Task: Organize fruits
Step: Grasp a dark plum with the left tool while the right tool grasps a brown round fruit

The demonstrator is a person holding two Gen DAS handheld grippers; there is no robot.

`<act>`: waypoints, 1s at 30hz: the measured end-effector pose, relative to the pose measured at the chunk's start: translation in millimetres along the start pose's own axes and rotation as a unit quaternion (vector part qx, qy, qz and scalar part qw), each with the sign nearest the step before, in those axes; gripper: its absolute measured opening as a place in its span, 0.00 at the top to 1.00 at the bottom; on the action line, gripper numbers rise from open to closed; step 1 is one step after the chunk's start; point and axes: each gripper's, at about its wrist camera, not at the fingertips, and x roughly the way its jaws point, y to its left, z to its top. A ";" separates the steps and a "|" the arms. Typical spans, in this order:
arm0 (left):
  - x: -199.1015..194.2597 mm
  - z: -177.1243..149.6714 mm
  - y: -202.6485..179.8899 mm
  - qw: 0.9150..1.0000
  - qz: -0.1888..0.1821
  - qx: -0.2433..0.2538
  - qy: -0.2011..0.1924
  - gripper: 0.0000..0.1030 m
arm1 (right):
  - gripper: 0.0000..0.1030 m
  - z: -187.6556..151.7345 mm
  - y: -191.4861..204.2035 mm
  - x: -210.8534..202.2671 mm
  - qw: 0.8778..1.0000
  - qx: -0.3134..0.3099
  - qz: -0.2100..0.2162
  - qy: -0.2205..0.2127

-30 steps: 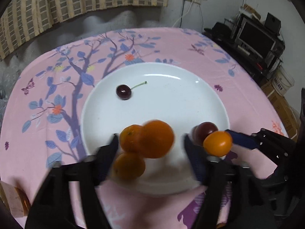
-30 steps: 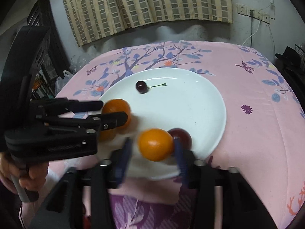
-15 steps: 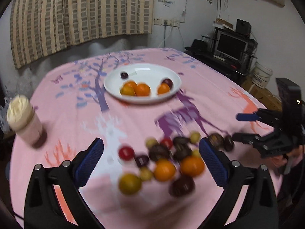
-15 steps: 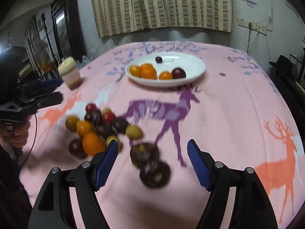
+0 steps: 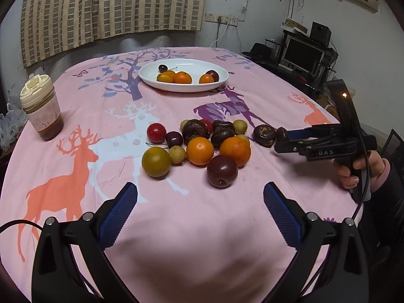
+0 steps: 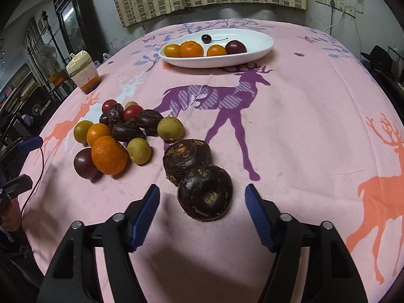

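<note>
Looking forward from the left wrist view, the left gripper [image 5: 200,210] has its jaws spread wide and empty, above the near part of the pink desk [image 5: 176,240]. The loose fruit pile lies straight ahead of the jaws, a short way off. The nearest piece is a dark plum [image 5: 222,171], slightly right of the centre line, with two oranges [image 5: 200,150] just behind it and a yellow-green fruit [image 5: 156,161] to the left. The white plate [image 5: 149,77], already carrying five pieces, stands well beyond the pile. The right gripper [image 5: 286,139] enters from the right side, its tips just beside a small dark fruit at the pile's right edge; from this angle the jaw spacing cannot be told

In the right wrist view, the right gripper [image 6: 202,216] has its jaws spread, nothing pinched. A dark round water chestnut [image 6: 205,192] sits on the desk just ahead of the tips and centred on the gap. A second water chestnut [image 6: 186,157] touches it from behind. Being round, the fruit has no long axis to align with. The rest of the pile [image 6: 121,136] lies forward and left; the plate [image 6: 262,48] is far ahead, slightly right

Judgement: the right gripper is nearer its target than the left. A short straight advance should bring the near water chestnut between the jaws; the touching neighbour may roll when it is lifted
</note>
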 end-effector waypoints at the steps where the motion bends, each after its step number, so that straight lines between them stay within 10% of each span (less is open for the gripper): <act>1: 0.7 -0.6 -1.8 1.000 -0.003 0.003 0.001 0.05 | 0.48 0.0 1.1 0.5 1.000 -0.001 0.000 0.000; 2: 2.6 -1.0 -3.9 1.000 -0.006 0.006 0.003 0.05 | 0.61 0.8 1.6 0.8 1.000 -0.001 0.000 -0.001; 7: 24.0 2.6 -19.7 0.999 -0.016 0.033 0.024 0.08 | 0.61 -4.2 -7.7 -10.7 0.998 0.047 0.018 -0.028; 13: 59.6 12.6 -29.8 0.997 -0.017 0.039 0.064 0.34 | 0.61 -9.5 -12.6 -23.6 0.990 0.094 0.073 -0.077; 23: 76.5 18.0 -31.3 0.995 -0.005 0.043 0.085 0.40 | 0.61 -9.4 -19.6 -24.3 0.986 0.111 0.091 -0.081; 30: 83.0 17.5 -32.7 0.994 0.012 0.051 0.093 0.63 | 0.60 -9.8 -21.6 -23.0 0.986 0.116 0.092 -0.078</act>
